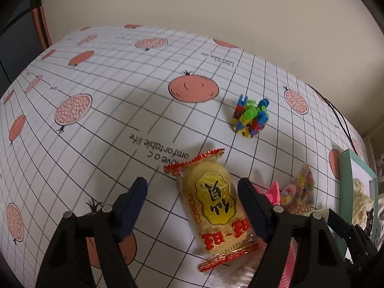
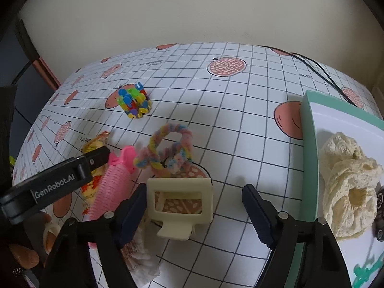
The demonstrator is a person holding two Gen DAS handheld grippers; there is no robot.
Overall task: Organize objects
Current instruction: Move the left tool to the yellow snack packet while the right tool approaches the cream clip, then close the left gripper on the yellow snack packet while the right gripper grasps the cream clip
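Observation:
A yellow snack packet with red crimped ends lies on the checked tablecloth. My left gripper is open around it, and its right finger is close against the packet. In the right wrist view a cream hair claw clip lies between the fingers of my open right gripper, up against the left finger. Beside it are a pink hair roller, a pastel pipe-cleaner ring and a cluster of coloured toy blocks. The left gripper reaches in from the left over the snack packet.
A mint-green box at the right holds a cream scrunchie and a small green item. Crumpled white tissue lies under my right gripper's left finger. A hand shows at the lower left. Black cables run along the back right.

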